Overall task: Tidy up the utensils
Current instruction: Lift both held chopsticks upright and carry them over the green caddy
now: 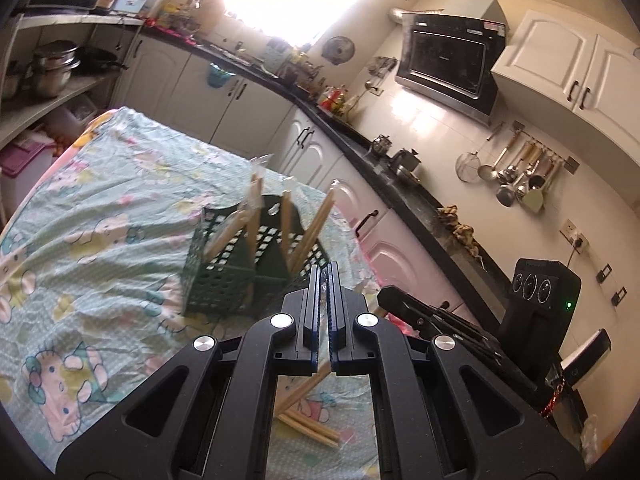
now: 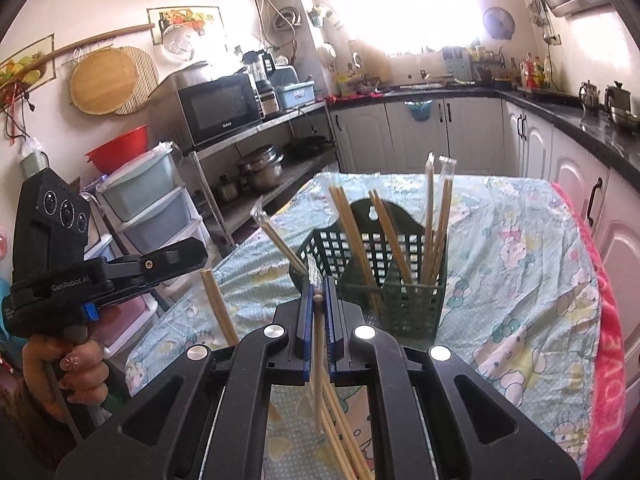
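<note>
A dark green lattice utensil basket [image 1: 224, 276] [image 2: 400, 280] stands on the cartoon-print cloth [image 1: 100, 208]. Several wrapped wooden chopsticks [image 1: 316, 224] [image 2: 436, 220] lean in it. My left gripper [image 1: 324, 276] is shut on a wrapped pair of chopsticks [image 1: 304, 388], just in front of the basket; the pair hangs below the jaws. My right gripper [image 2: 319, 292] is shut on a wrapped pair of chopsticks [image 2: 318, 360], near the basket's front. The left gripper's body [image 2: 100, 276] shows in the right wrist view, with its chopsticks [image 2: 218, 308] sticking out.
More chopsticks lie on the cloth under the grippers [image 1: 312, 428] [image 2: 344, 436]. A black counter [image 1: 400, 188] with white cabinets runs along the right. A shelf with pots and a microwave [image 2: 220, 108] stands left of the table. Plastic drawers [image 2: 152, 208] are beside it.
</note>
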Motion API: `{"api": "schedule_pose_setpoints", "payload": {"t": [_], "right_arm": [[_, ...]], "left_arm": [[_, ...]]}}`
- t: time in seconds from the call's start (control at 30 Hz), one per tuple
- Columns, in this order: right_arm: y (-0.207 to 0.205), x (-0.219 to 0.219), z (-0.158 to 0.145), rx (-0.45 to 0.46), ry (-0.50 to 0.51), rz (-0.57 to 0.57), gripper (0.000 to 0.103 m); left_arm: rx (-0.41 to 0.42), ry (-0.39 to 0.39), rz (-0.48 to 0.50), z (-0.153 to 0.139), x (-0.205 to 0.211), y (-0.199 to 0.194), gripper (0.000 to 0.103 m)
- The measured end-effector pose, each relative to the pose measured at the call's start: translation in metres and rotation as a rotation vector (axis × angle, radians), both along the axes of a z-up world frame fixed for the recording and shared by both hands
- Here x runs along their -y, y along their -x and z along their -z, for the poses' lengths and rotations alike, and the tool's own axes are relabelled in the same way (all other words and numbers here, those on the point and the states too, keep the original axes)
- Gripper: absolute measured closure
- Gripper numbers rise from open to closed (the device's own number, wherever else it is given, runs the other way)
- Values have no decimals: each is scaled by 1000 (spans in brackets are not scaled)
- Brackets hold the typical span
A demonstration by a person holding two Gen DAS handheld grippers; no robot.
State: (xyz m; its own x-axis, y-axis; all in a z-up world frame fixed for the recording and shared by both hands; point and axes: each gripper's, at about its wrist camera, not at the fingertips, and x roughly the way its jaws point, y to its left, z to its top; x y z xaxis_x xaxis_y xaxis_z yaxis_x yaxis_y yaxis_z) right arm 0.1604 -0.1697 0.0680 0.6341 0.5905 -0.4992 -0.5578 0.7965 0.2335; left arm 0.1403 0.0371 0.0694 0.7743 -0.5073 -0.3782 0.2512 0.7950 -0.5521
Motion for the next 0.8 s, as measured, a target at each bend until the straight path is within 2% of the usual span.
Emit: {"api": "schedule_pose_setpoints", "payload": {"t": [0.47,0.8], "right_arm": [[9,17,-31,119,-43,39,97],[3,18,-47,164,-48,51,97]], "left_arm": [[82,-25,57,-41,30,-18,102],[130,-67,86,-68,48,-37,102]]}}
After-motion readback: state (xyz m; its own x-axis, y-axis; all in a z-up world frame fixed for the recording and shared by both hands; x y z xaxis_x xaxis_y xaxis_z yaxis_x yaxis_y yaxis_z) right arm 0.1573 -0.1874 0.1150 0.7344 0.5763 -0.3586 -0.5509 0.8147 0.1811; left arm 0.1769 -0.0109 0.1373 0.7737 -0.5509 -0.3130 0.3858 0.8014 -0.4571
